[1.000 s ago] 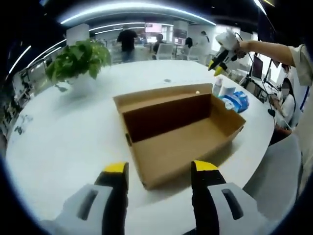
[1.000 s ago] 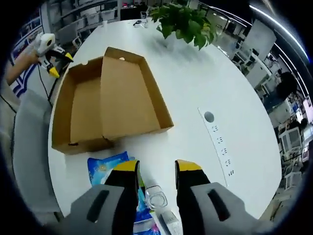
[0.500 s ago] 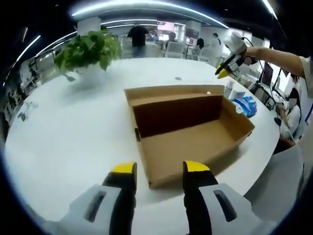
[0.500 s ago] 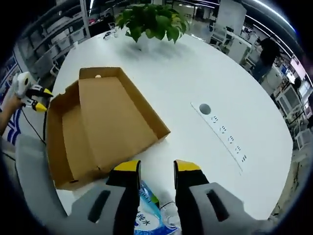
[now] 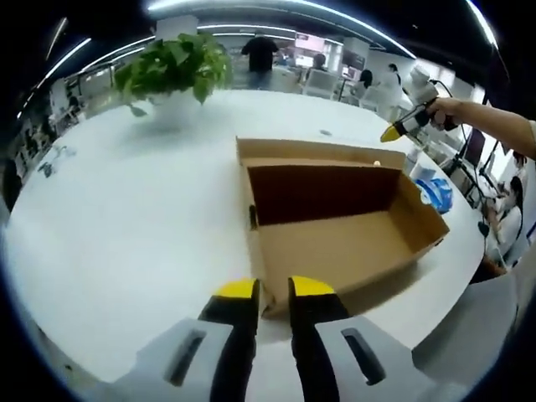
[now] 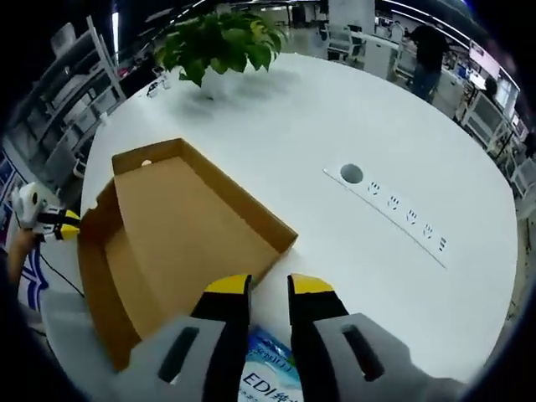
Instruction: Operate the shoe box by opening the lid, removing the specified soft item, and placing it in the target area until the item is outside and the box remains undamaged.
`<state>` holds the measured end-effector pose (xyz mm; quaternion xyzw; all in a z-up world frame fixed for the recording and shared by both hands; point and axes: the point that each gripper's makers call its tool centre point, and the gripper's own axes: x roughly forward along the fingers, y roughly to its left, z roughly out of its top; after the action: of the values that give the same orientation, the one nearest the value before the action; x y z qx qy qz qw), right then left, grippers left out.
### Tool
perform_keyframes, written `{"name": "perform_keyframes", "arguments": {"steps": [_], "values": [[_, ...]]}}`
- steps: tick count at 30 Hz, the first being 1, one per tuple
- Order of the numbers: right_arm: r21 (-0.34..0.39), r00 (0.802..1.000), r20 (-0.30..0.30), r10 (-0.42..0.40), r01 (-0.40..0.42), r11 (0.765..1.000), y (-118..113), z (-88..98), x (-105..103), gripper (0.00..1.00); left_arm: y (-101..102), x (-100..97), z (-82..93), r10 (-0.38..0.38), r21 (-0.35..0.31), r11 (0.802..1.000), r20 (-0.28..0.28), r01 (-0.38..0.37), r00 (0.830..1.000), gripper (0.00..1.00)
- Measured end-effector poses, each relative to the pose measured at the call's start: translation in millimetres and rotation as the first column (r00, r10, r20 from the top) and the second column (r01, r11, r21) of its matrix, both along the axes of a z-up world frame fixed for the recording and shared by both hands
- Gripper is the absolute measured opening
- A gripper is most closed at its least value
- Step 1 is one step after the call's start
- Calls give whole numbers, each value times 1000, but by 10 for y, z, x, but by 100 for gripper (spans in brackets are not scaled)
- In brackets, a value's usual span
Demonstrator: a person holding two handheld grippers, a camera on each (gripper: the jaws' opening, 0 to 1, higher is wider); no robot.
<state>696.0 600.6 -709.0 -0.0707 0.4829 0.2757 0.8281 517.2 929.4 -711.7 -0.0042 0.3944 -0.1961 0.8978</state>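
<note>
Open brown cardboard shoe box lying on the white round tabletop just ahead of the left gripper, lid flap already laid back on the far side, inside bare brown card as far as can be seen. Left jaws narrow, yellow tips almost together with only a thin gap, empty, poised just short of the box's near corner. In the right gripper view, same box ahead and slightly left of the right gripper; right jaws likewise narrow and holding nothing. Blue and white soft packet sitting directly under and between the right jaws, outside the box, on the tabletop beside its near wall; seen also past the box's far right end from the left jaws. Judged as the placing end of the task: item out, box whole. To finish well: keep both pairs of jaws off the thin card walls, no pressing on the near corner or dragging the raised lid; if steadying is wanted, touch the rim lightly rather than pinch. Before any regrasp of the packet, open the right jaws wider first, come down over its middle, close gently. Green potted plant and white socket strip well ahead, clear of the work.
</note>
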Motion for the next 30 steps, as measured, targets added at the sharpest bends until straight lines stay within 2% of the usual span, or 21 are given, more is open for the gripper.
{"name": "perform_keyframes", "arguments": {"steps": [6,10,13,20,24,30], "values": [[23,997,-36,-69,70,997,22,-161,125,17,35,13,-34,22,-10,1000,-9,-22,1000,4],[37,987,-60,-147,150,988,38,-251,137,18,39,18,-42,27,-20,999,-17,-27,999,3],[47,982,-78,-171,175,984,75,-331,141,17,34,14,-51,28,-23,999,-22,-28,999,3],[56,977,-117,-180,188,981,143,-396,56,7,32,9,-49,34,-30,999,-23,-35,999,3],[33,979,-101,-175,179,983,135,-392,77,6,29,3,-50,35,-30,999,-23,-36,999,3],[38,977,-83,-195,199,979,97,-340,122,3,29,2,-49,33,-26,999,-23,-34,999,2]]}}
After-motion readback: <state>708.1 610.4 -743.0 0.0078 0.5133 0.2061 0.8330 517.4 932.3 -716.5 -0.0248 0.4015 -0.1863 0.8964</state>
